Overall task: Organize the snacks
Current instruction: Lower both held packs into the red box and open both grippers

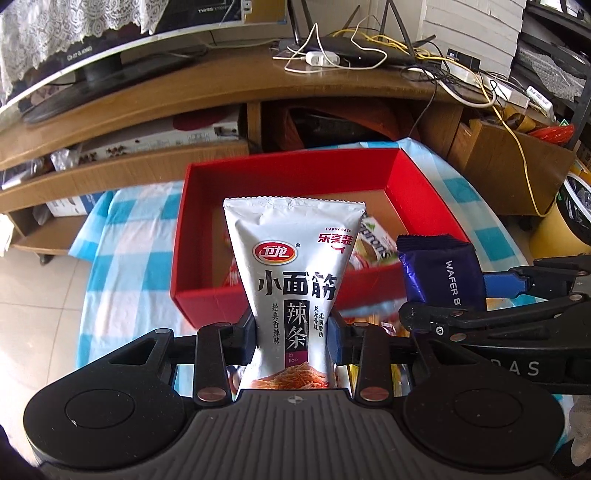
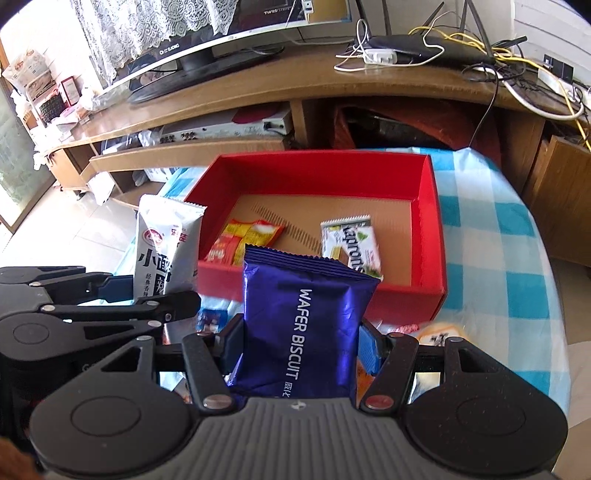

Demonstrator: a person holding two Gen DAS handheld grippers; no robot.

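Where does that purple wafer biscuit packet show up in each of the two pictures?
Left wrist view: purple wafer biscuit packet at right of centre, held in the right tool.
Right wrist view: same packet at centre, upright.
Shared landmark: the red box behind it in both.

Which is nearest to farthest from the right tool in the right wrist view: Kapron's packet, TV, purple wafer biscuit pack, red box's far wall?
1. Purple wafer biscuit pack: gripped in the right tool.
2. Kapron's packet: lying inside the red box, right of centre.
3. Red box's far wall: beyond the packet.
4. TV: on the wooden stand, upper left.
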